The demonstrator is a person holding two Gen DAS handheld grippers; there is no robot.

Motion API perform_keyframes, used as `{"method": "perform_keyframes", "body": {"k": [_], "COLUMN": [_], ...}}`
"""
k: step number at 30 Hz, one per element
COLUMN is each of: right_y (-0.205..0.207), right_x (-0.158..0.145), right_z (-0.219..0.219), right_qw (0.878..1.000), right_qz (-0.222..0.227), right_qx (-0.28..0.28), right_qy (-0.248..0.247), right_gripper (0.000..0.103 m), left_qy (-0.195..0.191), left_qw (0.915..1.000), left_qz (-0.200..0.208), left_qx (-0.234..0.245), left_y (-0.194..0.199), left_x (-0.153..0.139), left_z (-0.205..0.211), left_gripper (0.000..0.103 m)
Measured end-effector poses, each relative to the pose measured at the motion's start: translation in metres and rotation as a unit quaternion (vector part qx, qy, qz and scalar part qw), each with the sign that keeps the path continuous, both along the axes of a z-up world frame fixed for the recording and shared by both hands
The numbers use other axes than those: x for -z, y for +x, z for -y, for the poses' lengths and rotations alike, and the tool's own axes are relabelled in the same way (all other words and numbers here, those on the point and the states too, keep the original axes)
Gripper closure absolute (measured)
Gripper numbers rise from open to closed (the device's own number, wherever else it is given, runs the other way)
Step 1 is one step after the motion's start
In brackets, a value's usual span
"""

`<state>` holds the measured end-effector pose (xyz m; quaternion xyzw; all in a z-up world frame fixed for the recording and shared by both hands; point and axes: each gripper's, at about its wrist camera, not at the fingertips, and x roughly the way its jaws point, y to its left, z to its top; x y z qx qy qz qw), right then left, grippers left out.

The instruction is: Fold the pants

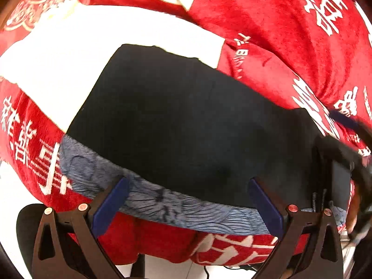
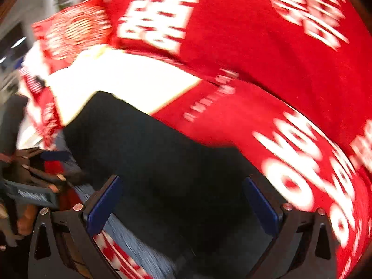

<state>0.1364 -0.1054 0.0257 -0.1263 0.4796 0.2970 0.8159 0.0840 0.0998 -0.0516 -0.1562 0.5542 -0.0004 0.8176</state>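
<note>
Black pants [image 1: 186, 121] lie flat in a folded slab on a red cloth, and they also fill the middle of the blurred right wrist view [image 2: 162, 162]. A blue-grey patterned strip of fabric [image 1: 162, 202] runs along their near edge. My left gripper [image 1: 188, 202] is open, its blue pads wide apart over that edge, with nothing clamped. My right gripper [image 2: 181, 207] is open too, hovering over the pants' right part. In the left wrist view the right gripper's dark body [image 1: 337, 179] shows at the pants' right end.
The red cloth [image 1: 267, 34] with white characters covers the surface and carries a white rectangle [image 1: 104, 41] beyond the pants. Pale floor [image 1: 14, 186] and a dark round object [image 1: 25, 227] show past the near left edge. A hand [image 2: 23, 223] holds the left gripper [image 2: 46, 162].
</note>
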Motion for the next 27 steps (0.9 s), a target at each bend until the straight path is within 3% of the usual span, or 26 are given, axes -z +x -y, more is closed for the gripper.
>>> {"method": "perform_keyframes", "body": {"k": [2, 6, 10, 14, 16, 21, 27], "right_y": [0.02, 0.055, 0.075, 0.081, 0.08, 0.077, 0.064], "right_x": [0.006, 0.025, 0.053, 0.081, 0.093, 0.1, 0.103], "right_z": [-0.03, -0.094, -0.138, -0.17, -0.181, -0.193, -0.205], "right_qw": [0.998, 0.985, 0.968, 0.948, 0.936, 0.927, 0.93], "right_qz": [-0.022, -0.066, -0.111, -0.163, -0.194, -0.203, -0.187], "right_qx": [-0.057, -0.161, -0.224, -0.274, -0.294, -0.314, -0.311], "right_qy": [0.013, 0.019, 0.011, -0.008, -0.008, -0.02, -0.055], "right_gripper": [0.0, 0.0, 0.0, 0.0, 0.0, 0.0, 0.0], "left_qy": [-0.003, 0.028, 0.029, 0.054, 0.073, 0.108, 0.08], "left_qw": [1.0, 0.9994, 0.9996, 0.9985, 0.9971, 0.9936, 0.9965], "left_qz": [0.004, 0.018, 0.0, -0.003, -0.002, 0.0, -0.003], "left_qx": [-0.001, -0.005, 0.0, 0.012, 0.019, 0.032, 0.026], "left_y": [-0.004, -0.013, -0.01, -0.003, -0.002, -0.001, -0.006], "left_x": [-0.002, -0.008, 0.002, 0.008, 0.011, 0.015, 0.011], "left_z": [-0.004, -0.012, -0.019, -0.009, -0.002, 0.011, 0.005], "left_gripper": [0.0, 0.0, 0.0, 0.0, 0.0, 0.0, 0.0]}}
